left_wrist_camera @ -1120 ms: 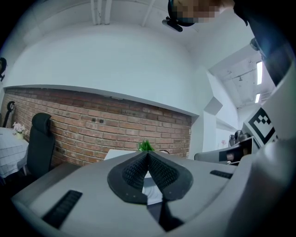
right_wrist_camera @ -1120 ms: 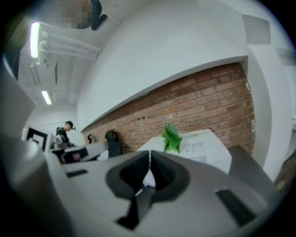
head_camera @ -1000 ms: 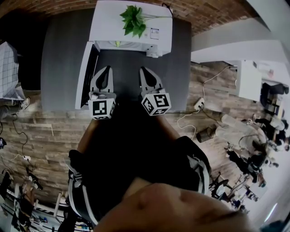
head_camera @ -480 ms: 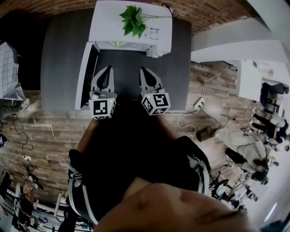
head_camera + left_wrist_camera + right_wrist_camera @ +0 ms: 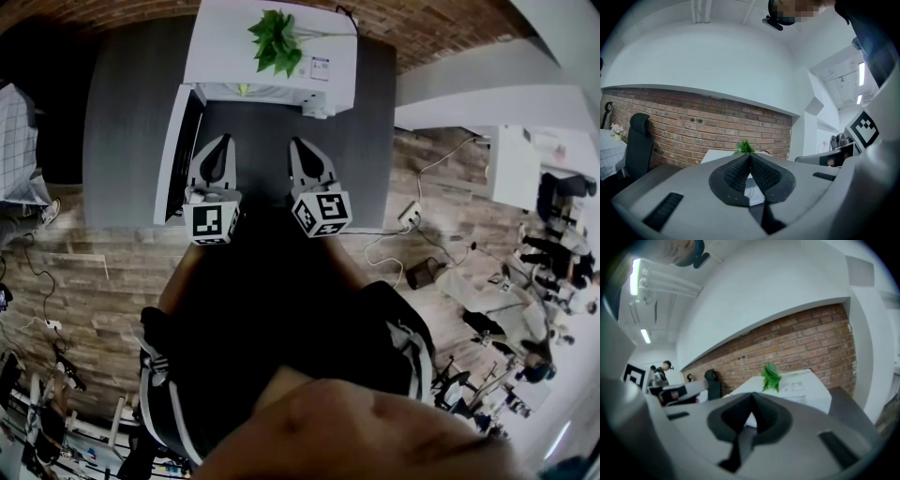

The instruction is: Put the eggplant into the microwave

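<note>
I stand in an open workroom, part lab and part office. A red brick wall (image 5: 441, 28) runs behind a grey bench (image 5: 122, 112), which carries a white microwave (image 5: 225, 47) with a plant (image 5: 278, 39) on top. The floor (image 5: 84, 281) is wood planks, with cables (image 5: 389, 246) and a power strip (image 5: 411, 214) lying loose on it. To my right, people (image 5: 511, 300) sit among stands and gear. Strip lights (image 5: 635, 275) burn overhead, and a black chair (image 5: 638, 145) stands by the wall.
</note>
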